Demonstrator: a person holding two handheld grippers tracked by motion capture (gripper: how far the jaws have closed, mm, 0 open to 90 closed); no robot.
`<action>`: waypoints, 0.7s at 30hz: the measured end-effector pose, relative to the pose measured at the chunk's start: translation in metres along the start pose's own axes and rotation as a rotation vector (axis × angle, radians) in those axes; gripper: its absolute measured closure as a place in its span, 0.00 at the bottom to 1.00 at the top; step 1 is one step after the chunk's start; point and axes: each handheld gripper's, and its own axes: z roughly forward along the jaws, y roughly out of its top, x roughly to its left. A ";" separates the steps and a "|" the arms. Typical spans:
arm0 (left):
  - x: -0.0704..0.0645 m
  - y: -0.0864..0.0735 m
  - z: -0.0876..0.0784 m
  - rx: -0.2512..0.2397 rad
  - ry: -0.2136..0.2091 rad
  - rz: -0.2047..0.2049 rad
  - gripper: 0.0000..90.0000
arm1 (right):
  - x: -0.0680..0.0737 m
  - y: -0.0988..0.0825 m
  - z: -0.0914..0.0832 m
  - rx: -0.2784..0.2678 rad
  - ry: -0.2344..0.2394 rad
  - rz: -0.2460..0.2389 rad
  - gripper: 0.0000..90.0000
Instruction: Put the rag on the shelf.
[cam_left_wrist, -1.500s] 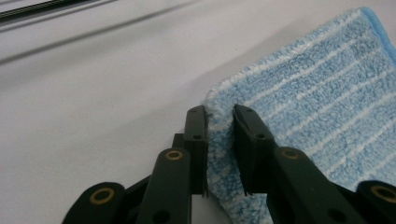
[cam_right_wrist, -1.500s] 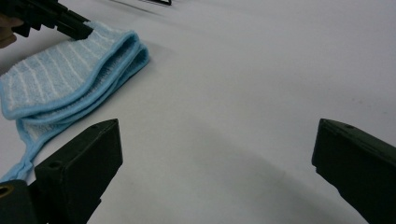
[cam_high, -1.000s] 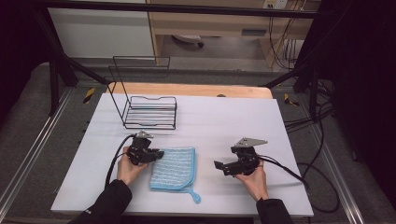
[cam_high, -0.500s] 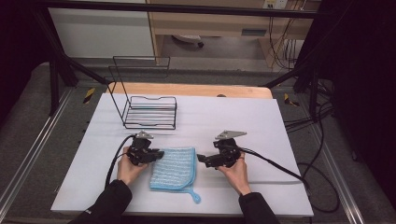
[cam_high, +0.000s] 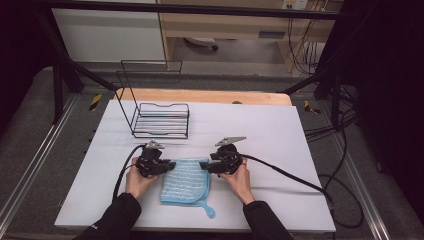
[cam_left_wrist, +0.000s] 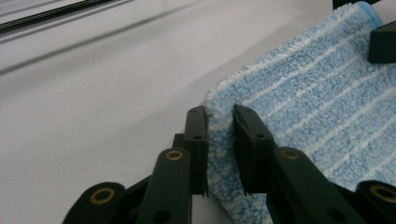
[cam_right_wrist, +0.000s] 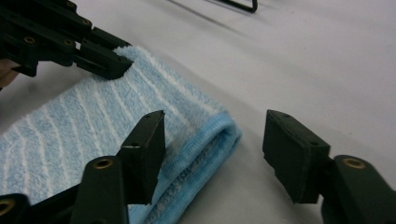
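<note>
Cloth gripped at one far corner, the other not yet taken.

The folded blue cloth (cam_high: 186, 180) lies near the table's (cam_high: 280, 135) front edge. The left gripper (cam_left_wrist: 219, 130) is clenched on the cloth's far left corner. The right gripper (cam_right_wrist: 212, 149) is spread wide, its jaws straddling the far right corner without touching. Probably that grasp comes next, then a lift or fold; the rack (cam_high: 161, 120) stands near the back left corner.

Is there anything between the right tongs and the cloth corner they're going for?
Nothing visible. The right tongs are open with the cloth corner lying between their jaws; the left tongs pinch the other corner.
</note>
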 end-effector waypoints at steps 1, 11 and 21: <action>0.000 0.000 0.000 0.000 0.000 0.001 0.84 | 0.000 -0.001 0.001 0.007 -0.001 0.002 0.47; 0.001 0.000 0.000 0.000 -0.008 0.008 0.83 | -0.002 -0.005 0.010 0.055 0.028 0.045 0.64; 0.006 -0.001 -0.001 -0.006 -0.038 -0.003 0.83 | 0.000 -0.007 0.011 0.079 0.063 0.073 0.77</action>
